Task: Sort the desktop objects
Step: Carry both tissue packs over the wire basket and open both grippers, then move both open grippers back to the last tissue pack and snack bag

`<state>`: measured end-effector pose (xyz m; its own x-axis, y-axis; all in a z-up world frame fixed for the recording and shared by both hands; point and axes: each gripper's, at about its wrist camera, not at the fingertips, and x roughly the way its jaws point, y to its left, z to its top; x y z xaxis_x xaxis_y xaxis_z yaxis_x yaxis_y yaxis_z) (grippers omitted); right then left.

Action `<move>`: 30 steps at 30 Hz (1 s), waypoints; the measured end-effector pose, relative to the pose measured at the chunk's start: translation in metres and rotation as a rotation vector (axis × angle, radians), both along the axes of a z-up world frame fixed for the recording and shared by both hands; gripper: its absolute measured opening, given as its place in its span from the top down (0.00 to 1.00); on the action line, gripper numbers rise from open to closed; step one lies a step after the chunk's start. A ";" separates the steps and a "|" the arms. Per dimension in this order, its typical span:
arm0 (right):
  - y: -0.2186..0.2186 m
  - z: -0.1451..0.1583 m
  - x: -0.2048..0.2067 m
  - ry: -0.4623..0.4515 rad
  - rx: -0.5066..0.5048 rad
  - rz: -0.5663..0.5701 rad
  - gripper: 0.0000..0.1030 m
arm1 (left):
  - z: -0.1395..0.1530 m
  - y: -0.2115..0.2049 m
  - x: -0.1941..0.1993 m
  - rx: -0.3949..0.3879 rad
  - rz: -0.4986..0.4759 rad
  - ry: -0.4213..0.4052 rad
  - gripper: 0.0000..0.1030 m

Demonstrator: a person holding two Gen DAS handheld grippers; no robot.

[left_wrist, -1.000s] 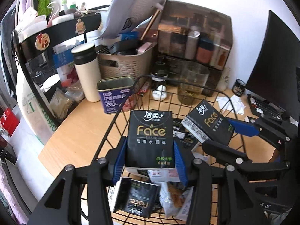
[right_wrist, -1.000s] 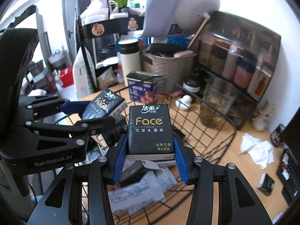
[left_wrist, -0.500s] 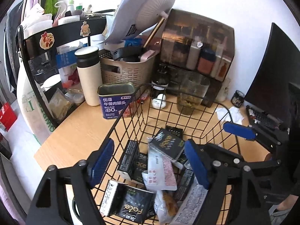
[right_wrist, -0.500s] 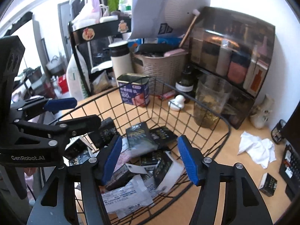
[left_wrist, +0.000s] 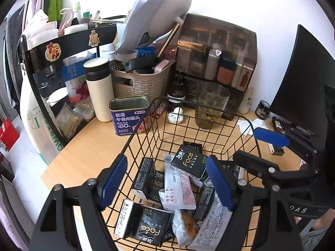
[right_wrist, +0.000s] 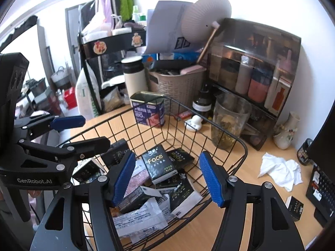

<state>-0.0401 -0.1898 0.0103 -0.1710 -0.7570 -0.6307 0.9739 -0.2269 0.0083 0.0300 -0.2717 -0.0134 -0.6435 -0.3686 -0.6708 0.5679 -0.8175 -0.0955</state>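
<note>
1. Jaws of both grippers stand open and hold nothing. The left gripper (left_wrist: 167, 184) hovers above the wire basket (left_wrist: 247, 118), its blue pads well apart, with only loose packets in the basket showing below the gap.
2. Right gripper (right_wrist: 167, 176): its jaws are spread wide too, at rest and empty, over the same basket from the other side.
3. A black tissue pack (right_wrist: 158, 163) marked "Face" lies flat inside the basket, on top of the pile, below and between the right gripper's pads without touching them. In the left wrist view the same pack (left_wrist: 188, 164) lies tilted in the middle of the basket.
4. Under and around it lie more black tissue packs and white snack sachets (left_wrist: 178, 185), heaped loosely and overlapping.
5. The basket sits on a light wooden worktop (left_wrist: 90, 150).
6. Just beyond the basket's far rim stand a blue meat tin (left_wrist: 128, 116), a cream flask with a black band (left_wrist: 98, 90), a woven plastic tub (left_wrist: 142, 83) and a clear glass jar (left_wrist: 211, 105).
7. A smoky plastic organiser (left_wrist: 216, 50) with bottles inside stands against the wall behind them.
8. A crumpled white tissue (right_wrist: 280, 170) lies on the worktop to the right of the basket, near a keyboard (right_wrist: 320, 190) at the edge.
</note>
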 end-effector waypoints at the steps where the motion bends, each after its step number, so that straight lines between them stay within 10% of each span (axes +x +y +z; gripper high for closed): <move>1: 0.000 0.000 0.000 0.000 -0.001 0.001 0.39 | 0.000 0.000 0.000 0.001 0.002 0.000 0.22; 20: 0.015 0.018 -0.012 -0.007 -0.032 -0.024 0.38 | 0.013 0.019 0.002 0.038 -0.026 0.065 0.22; 30: 0.116 0.054 -0.073 0.041 -0.065 -0.193 0.31 | 0.028 0.137 -0.053 0.002 -0.359 0.046 0.22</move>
